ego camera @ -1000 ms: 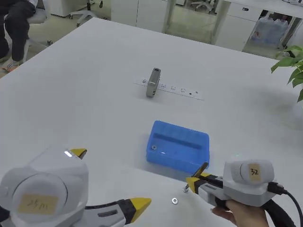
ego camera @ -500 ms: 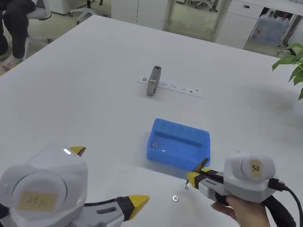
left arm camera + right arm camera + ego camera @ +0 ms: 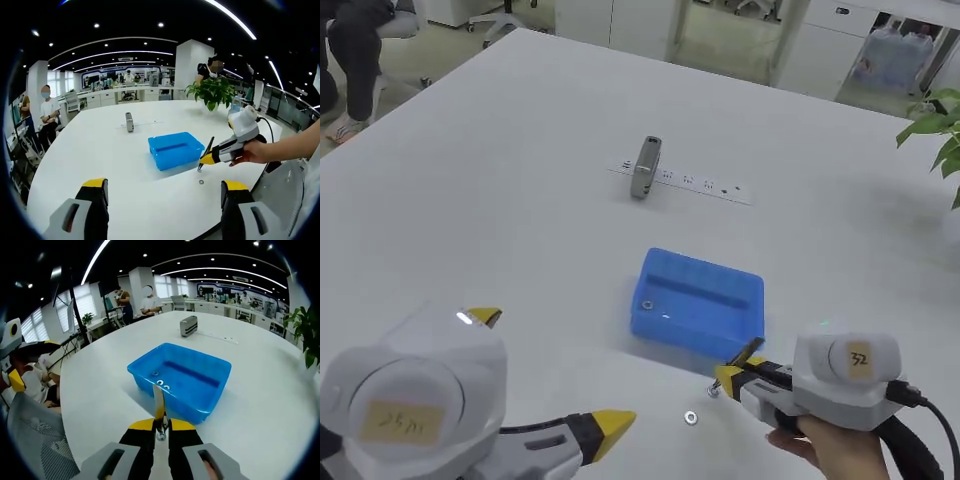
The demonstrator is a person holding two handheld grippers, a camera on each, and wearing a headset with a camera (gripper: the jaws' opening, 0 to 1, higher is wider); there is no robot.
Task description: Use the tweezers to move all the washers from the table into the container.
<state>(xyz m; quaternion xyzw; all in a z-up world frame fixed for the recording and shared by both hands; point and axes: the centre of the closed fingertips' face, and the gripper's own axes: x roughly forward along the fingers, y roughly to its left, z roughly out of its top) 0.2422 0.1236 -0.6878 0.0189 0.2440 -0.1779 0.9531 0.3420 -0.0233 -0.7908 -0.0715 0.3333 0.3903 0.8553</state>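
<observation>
A blue container (image 3: pixel 698 300) stands on the white table (image 3: pixel 520 200), with a washer (image 3: pixel 647 306) inside near its left end. Another washer (image 3: pixel 691 417) lies on the table in front of the container. My right gripper (image 3: pixel 730 381) is shut on the tweezers (image 3: pixel 748 354), just before the container's near wall. Their lower tip hangs close above the table, a little right of the loose washer. From the right gripper view the tweezers (image 3: pixel 159 402) point at the container (image 3: pixel 200 385), where washers (image 3: pixel 155 373) lie. My left gripper (image 3: pixel 548 372) is open at the lower left.
A white power strip (image 3: pixel 690 186) with a grey upright device (image 3: pixel 644 168) lies beyond the container. A potted plant (image 3: pixel 940 125) stands at the right edge. People (image 3: pixel 47 112) sit around the table's far side, and a seated person (image 3: pixel 350 50) is at the upper left.
</observation>
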